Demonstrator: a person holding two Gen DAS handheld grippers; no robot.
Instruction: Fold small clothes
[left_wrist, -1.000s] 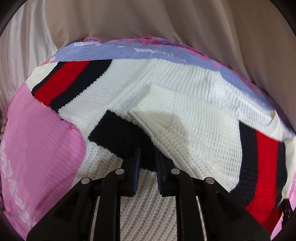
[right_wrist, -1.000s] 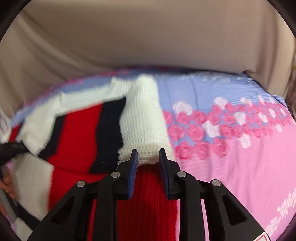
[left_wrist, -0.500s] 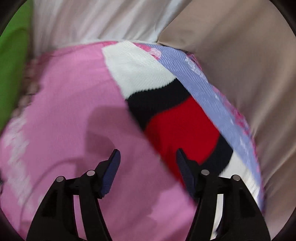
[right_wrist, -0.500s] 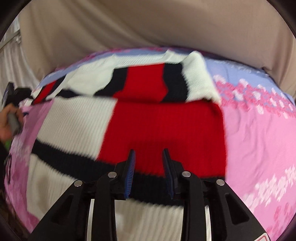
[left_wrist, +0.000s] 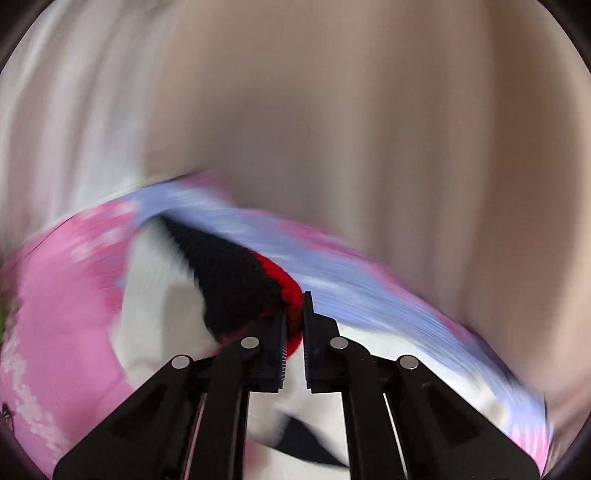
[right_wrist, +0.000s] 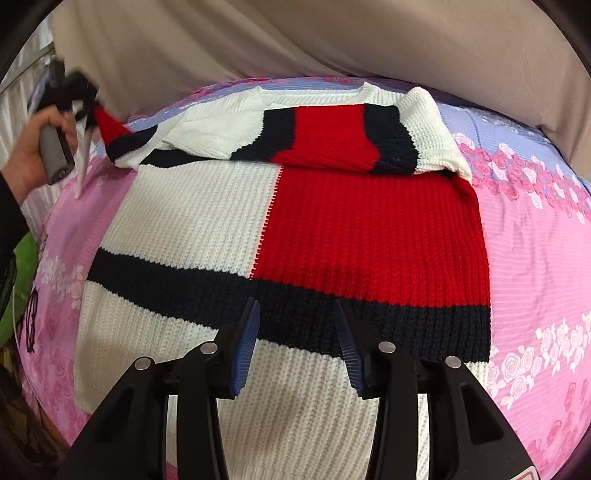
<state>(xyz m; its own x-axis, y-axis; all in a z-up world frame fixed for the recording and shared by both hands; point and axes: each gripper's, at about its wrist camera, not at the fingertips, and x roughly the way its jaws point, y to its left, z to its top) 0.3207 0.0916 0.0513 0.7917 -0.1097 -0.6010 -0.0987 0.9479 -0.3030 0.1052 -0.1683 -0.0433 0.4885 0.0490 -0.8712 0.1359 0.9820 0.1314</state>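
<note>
My left gripper (left_wrist: 293, 325) has its fingers pinching the red end of the sweater's left sleeve (left_wrist: 236, 273), lifted up so I can bring it across the body. The sweater (right_wrist: 280, 236) lies flat on the bed (right_wrist: 535, 240), and its right sleeve (right_wrist: 332, 136) is already folded over the chest. My right gripper (right_wrist: 299, 347) hangs over the hem with fingers spread, holding nothing.

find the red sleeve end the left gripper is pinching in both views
Left wrist: the sleeve end sits at centre, clamped by the left gripper.
Right wrist: far upper left, the sleeve end lifted beside the left gripper.
Shared landmark: the lilac-and-pink floral bedsheet.
</note>
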